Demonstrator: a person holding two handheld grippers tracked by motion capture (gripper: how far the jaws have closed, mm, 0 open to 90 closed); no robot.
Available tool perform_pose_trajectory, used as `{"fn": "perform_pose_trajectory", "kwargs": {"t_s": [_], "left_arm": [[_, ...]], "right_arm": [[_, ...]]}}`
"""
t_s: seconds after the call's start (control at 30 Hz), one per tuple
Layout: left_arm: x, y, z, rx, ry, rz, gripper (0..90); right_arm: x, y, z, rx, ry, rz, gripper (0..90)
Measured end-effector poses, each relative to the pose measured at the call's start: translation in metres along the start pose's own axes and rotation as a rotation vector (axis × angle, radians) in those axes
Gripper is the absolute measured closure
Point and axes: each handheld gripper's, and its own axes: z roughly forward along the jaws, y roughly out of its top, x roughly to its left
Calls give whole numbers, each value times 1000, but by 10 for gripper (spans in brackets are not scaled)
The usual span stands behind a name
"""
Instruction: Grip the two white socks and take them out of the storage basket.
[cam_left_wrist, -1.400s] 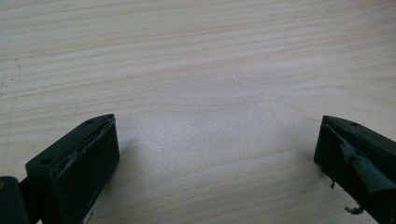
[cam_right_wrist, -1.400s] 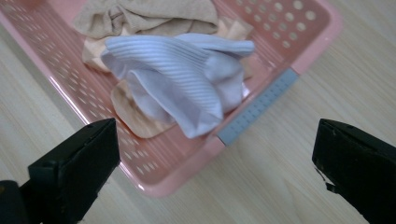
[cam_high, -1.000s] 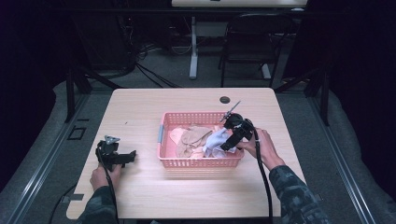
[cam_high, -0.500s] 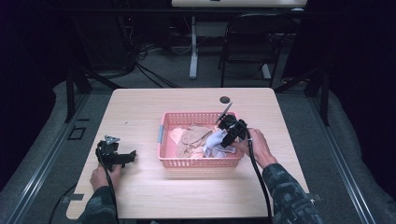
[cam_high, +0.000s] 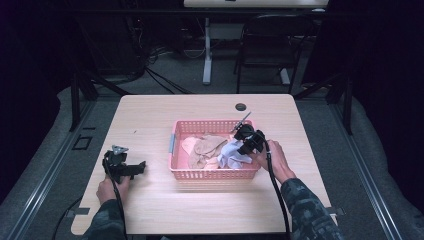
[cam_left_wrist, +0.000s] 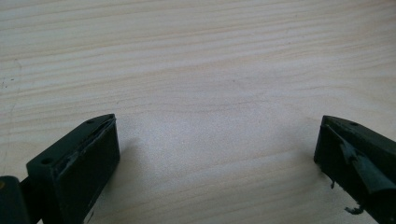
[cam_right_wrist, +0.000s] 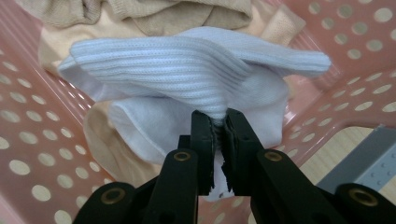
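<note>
A person's left hand (cam_high: 111, 189) holds the left hand-held gripper (cam_high: 131, 168) low over the tabletop (cam_high: 150, 125) near its front-left corner, well apart from the basket. In the left gripper view its two black jaws stand wide apart over bare pale wood grain, with nothing between them.

A pink perforated plastic basket (cam_high: 200, 173) sits at the middle of the tabletop, slightly toward the right edge. Inside it lies a loose heap of beige and tan cloth (cam_high: 206, 149), filling the left and middle of the basket.

At the basket's right end, the right hand-held gripper (cam_high: 242, 150) reaches in over the rim, held by the person's right hand (cam_high: 274, 159), whose camouflage-patterned sleeve (cam_high: 305, 210) comes in from the front edge of the tabletop. A black cable (cam_high: 276, 192) trails back from it along the forearm. In the right gripper view its jaws are pressed together on a fold of a white ribbed sock (cam_right_wrist: 196, 70), which bunches and fans out above the pinch; the sock hangs just over the beige cloth, with the basket's pink holed walls on both sides.

A small dark round grommet (cam_high: 241, 107) sits in the tabletop near the back edge, behind the basket.
</note>
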Motion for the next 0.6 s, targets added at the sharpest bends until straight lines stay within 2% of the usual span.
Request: {"fn": "perform_pose_trajectory", "kwargs": {"t_s": [0.13,0.23,0.27,0.57,0.6], "left_arm": [[0,0,0,0,0,-1,0],[0,0,0,0,0,0,0],[0,0,0,0,0,-1,0],[0,0,0,0,0,0,0],[0,0,0,0,0,0,0]], "right_arm": [[-2,-5,-11,-36,11,4,838],[-3,-7,-18,-41,13,-4,837],[-3,-8,-20,-58,22,10,838],[-6,-5,-47,-116,23,19,837],[-6,-4,-52,-128,35,23,837]]}}
